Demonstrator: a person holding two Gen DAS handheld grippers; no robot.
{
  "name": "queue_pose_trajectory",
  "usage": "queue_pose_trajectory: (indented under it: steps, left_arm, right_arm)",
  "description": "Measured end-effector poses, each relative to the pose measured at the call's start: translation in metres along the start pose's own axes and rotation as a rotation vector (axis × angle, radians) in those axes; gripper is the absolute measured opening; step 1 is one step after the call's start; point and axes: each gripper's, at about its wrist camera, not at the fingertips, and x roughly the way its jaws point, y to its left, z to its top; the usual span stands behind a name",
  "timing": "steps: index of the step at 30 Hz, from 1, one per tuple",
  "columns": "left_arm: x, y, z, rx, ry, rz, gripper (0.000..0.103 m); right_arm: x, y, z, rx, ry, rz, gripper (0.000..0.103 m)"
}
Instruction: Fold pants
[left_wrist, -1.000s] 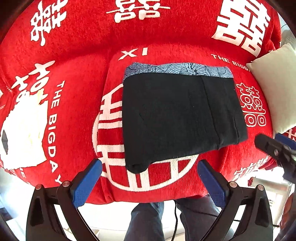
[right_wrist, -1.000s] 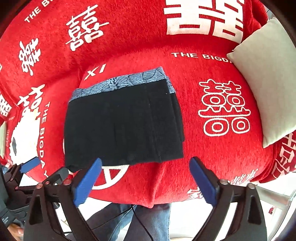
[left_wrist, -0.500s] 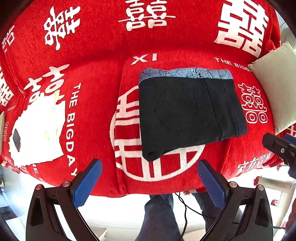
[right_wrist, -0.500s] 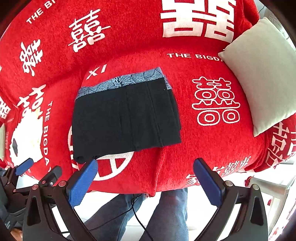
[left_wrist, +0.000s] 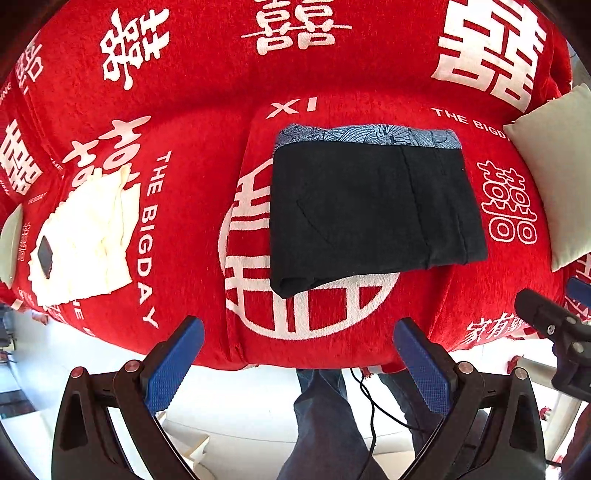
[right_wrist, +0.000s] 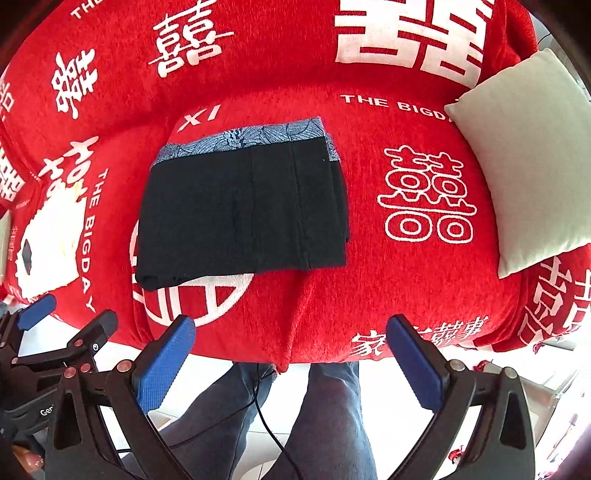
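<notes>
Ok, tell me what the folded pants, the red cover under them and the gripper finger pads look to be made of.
Folded pants: matte black woven cloth, likely cotton or a blend; stitched seams show, with a blue-grey printed lining at the top edge.
Red cover: fuzzy, chenille-like textile; a soft nap shows around the white lettering.
Finger pads: blue, probably rubber or soft plastic; a fine grid texture shows, mounted on glossy black plastic arms.

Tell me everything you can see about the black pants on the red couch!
The black pants are folded into a neat, flat rectangle of soft dark cloth with faint seams. A blue patterned strip peeks out along the far edge. They lie on the red blanket with white letters, over a big white circle. Nothing else touches them; neither gripper holds them.
</notes>
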Motion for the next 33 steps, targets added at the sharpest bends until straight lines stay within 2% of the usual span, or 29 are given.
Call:
queue_pose_trajectory:
  steps: [16, 33]
  left_arm:
    - [-0.007, -0.008, 0.001, 0.012, -0.008, 0.024, 0.103]
    - [-0.011, -0.009, 0.006, 0.015, -0.019, 0.028, 0.103]
  right_arm:
    - [-0.002, 0.002, 0.009, -0.040, -0.017, -0.034, 0.103]
    - [-0.005, 0.007, 0.011, -0.062, -0.027, -0.032, 0.103]
